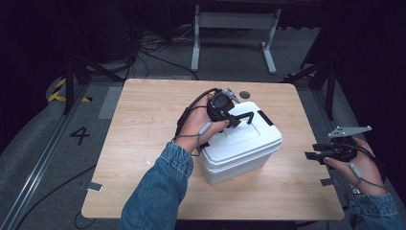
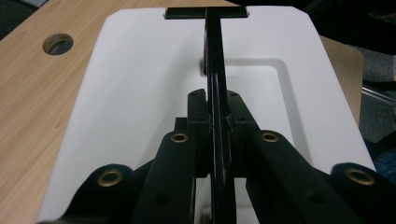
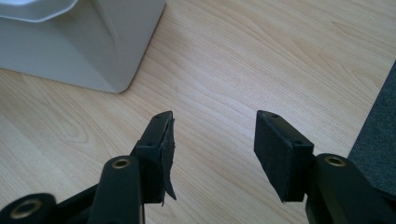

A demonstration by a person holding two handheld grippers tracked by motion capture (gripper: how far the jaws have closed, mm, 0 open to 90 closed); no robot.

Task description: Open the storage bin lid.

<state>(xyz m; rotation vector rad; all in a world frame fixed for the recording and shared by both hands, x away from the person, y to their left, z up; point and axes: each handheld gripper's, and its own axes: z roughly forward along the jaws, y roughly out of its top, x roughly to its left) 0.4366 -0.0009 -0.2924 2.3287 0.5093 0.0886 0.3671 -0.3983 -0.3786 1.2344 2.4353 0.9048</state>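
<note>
The left gripper (image 2: 218, 122) is clamped on the thin black handle (image 2: 214, 70) of the white box (image 1: 239, 143), its jaws pressed tight against both sides of the bar. The box sits directly under these jaws on the wooden table (image 1: 143, 124). The right gripper (image 3: 212, 140) hovers over bare tabletop with its jaws apart and nothing between them; the box stands ahead of it, well apart.
</note>
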